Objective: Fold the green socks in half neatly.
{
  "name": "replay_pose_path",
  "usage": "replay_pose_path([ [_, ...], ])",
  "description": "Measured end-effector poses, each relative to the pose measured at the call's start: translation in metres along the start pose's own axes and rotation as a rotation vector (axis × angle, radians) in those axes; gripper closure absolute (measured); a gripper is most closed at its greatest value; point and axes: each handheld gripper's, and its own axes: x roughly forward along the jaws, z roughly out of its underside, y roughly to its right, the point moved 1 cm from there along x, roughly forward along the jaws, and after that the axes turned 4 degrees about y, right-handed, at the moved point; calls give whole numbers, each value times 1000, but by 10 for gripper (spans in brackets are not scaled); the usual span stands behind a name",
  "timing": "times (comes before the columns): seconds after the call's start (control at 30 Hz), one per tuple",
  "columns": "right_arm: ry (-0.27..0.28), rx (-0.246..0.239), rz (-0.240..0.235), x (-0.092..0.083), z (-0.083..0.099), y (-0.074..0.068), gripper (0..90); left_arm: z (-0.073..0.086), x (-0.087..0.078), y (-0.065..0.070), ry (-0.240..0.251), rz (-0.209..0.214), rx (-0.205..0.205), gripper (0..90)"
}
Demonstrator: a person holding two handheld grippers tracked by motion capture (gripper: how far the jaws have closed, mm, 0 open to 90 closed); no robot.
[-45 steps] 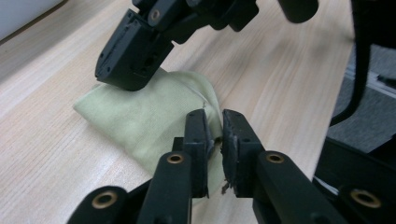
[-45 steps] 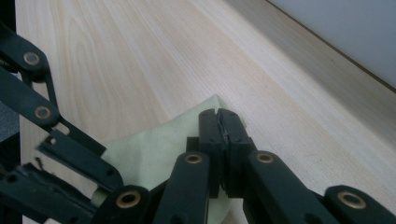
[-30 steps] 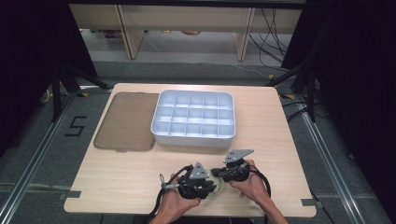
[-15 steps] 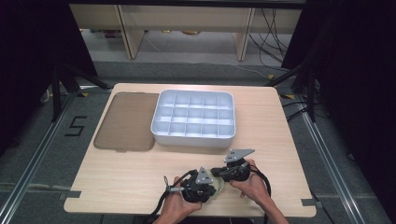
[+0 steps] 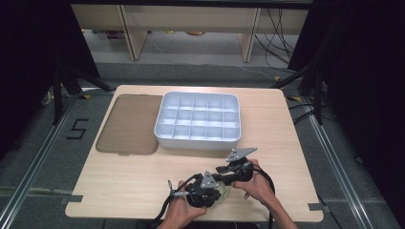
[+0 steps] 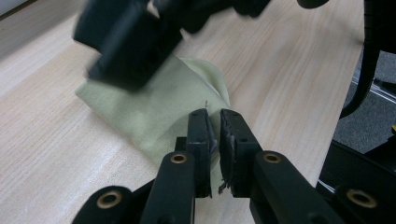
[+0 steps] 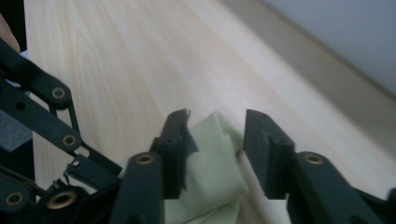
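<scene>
Lying at the near edge of the bench [image 5: 143,181], the pale green cloth [image 6: 159,107] was clamped in the left tool [image 6: 215,126]. The right tool [image 7: 217,133] had just been opening, jaws apart astride the cloth, one jaw touching it

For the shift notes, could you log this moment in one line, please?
left gripper: shut on pale green cloth | right gripper: jaws just opening, cloth between them | tray: untouched
</scene>
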Motion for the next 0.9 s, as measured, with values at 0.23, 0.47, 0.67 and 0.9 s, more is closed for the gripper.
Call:
replay_pose_path([
  [0.23, -72, 55, -4, 12, 4, 6, 490, 1, 0, 2, 3, 10, -14, 816],
  [0.47, -88, 57, 2, 15, 5, 6, 485, 1, -1, 3, 10, 11, -24, 812],
  [0.67, -92, 67, 15, 16, 4, 3, 529, 2, -2, 1, 6, 11, 3, 809],
  [0.9, -93, 122, -12, 16, 6, 1, 655, 3, -4, 1, 16, 14, -7, 800],
])
